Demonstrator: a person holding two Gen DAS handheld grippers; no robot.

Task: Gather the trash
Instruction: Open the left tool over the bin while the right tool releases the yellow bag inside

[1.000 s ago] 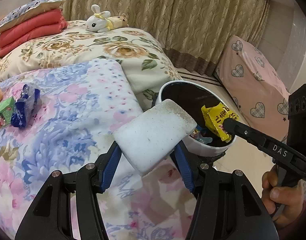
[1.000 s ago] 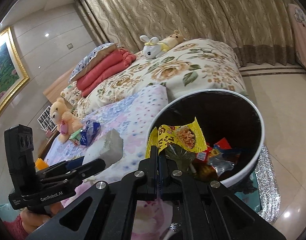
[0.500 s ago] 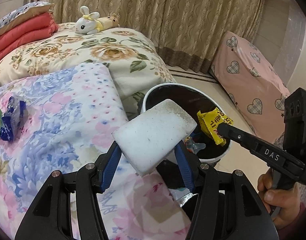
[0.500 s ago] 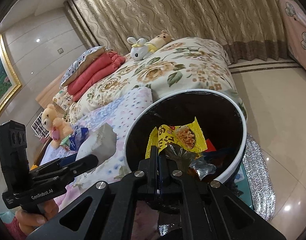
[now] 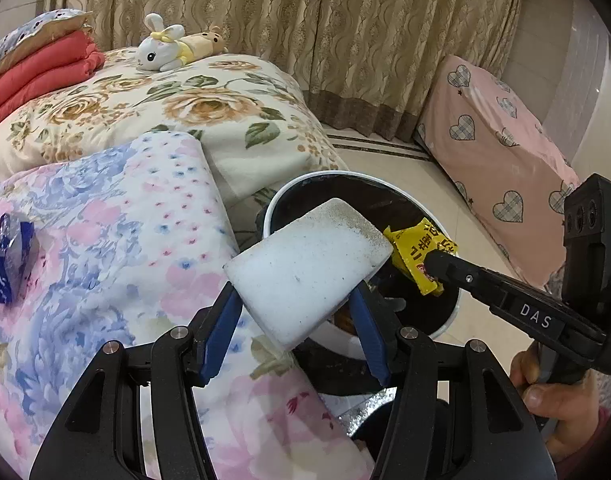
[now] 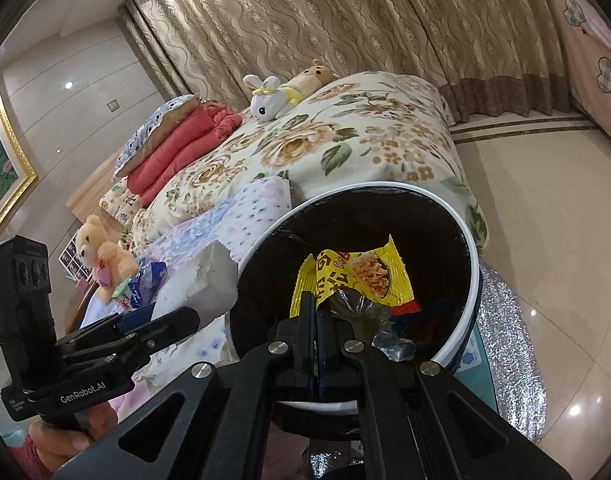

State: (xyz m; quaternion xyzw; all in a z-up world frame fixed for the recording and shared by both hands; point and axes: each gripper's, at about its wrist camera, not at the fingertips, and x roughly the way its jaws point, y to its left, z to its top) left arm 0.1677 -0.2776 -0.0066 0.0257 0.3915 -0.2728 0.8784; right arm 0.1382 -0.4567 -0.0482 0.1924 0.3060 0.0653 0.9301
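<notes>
My left gripper (image 5: 293, 316) is shut on a white foam block (image 5: 305, 264), held at the near rim of the white trash bin (image 5: 305, 184) with its black liner. The block also shows in the right wrist view (image 6: 201, 280). My right gripper (image 6: 316, 312) is shut on a yellow snack wrapper (image 6: 357, 276), held over the bin's mouth (image 6: 471, 280); the wrapper also shows in the left wrist view (image 5: 421, 254). Several wrappers lie inside the bin. A blue wrapper (image 5: 9, 264) lies on the floral bedspread at the left.
The bed (image 5: 125, 208) with floral covers fills the left side. A plush rabbit (image 5: 161, 46) and red folded quilts (image 5: 37, 76) lie at its far end. A teddy bear (image 6: 99, 260) sits by the blue wrapper. A pink heart-patterned cover (image 5: 501, 172) stands right, across tiled floor.
Both grippers have moved further over the bin. The foam block now overlaps the bin's rim, and the yellow wrapper sits closer to the block.
</notes>
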